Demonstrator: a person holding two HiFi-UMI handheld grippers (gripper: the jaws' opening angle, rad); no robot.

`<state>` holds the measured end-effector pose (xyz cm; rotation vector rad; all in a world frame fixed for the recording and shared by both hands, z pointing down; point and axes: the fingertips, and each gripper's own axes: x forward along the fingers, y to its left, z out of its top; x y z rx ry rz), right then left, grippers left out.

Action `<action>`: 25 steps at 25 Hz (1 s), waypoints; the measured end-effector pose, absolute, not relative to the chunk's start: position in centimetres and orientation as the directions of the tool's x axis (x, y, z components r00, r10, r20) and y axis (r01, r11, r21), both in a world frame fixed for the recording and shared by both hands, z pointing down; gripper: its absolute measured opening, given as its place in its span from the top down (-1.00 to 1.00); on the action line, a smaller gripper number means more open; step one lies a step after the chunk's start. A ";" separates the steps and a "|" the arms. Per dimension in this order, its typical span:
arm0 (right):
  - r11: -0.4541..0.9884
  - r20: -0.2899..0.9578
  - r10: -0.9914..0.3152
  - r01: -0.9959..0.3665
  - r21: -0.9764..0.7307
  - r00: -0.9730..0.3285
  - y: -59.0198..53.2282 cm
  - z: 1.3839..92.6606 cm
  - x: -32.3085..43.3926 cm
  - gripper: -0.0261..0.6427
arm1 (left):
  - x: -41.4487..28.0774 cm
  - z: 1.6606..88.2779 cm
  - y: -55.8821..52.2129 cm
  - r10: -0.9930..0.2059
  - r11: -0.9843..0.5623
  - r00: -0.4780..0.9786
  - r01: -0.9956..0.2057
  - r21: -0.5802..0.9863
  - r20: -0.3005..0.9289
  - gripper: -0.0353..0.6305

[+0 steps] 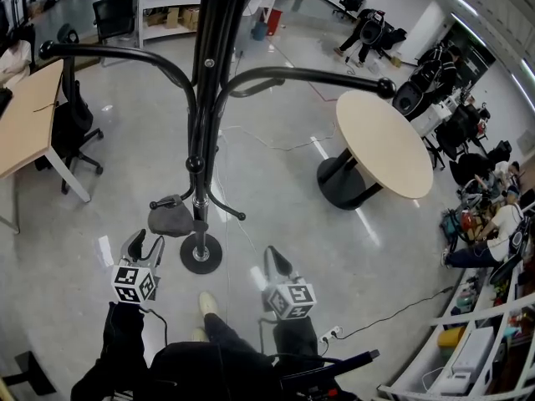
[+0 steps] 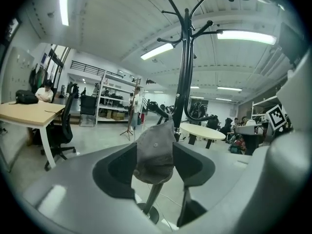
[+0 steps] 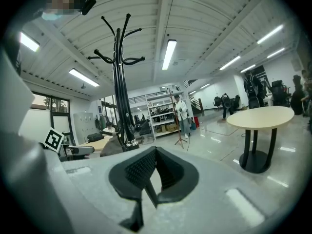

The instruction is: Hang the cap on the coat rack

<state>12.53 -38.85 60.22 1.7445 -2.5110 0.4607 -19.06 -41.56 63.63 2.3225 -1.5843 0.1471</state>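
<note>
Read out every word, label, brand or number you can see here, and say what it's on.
No readable text in any view.
The left black-and-white marker cube and right black-and-white marker cube: square coded patterns only, no letters.
The brown cardboard boxes on the white metal shelf: print, if any, too small to read.

The cap (image 1: pixel 170 219) is seen draped on a low hook of the coat rack (image 1: pixel 203 124); the left gripper (image 1: pixel 147 241) is held just beside that hook, jaws parted.
</note>
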 end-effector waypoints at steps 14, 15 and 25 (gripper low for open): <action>0.342 0.184 -0.904 -0.911 -0.230 -0.385 -37.4 59.5 11.1 0.92 | -20.0 61.7 -39.1 -0.902 -0.328 0.363 -0.928 0.176 0.234 0.07; 0.344 0.182 -0.904 -0.910 -0.230 -0.387 -37.2 59.5 11.0 0.92 | -20.0 61.7 -38.8 -0.902 -0.327 0.361 -0.929 0.172 0.237 0.14; 0.375 0.173 -0.892 -0.897 -0.234 -0.418 -35.6 59.5 9.2 0.92 | -19.7 59.5 -36.5 -0.911 -0.335 0.363 -0.928 0.163 0.197 0.47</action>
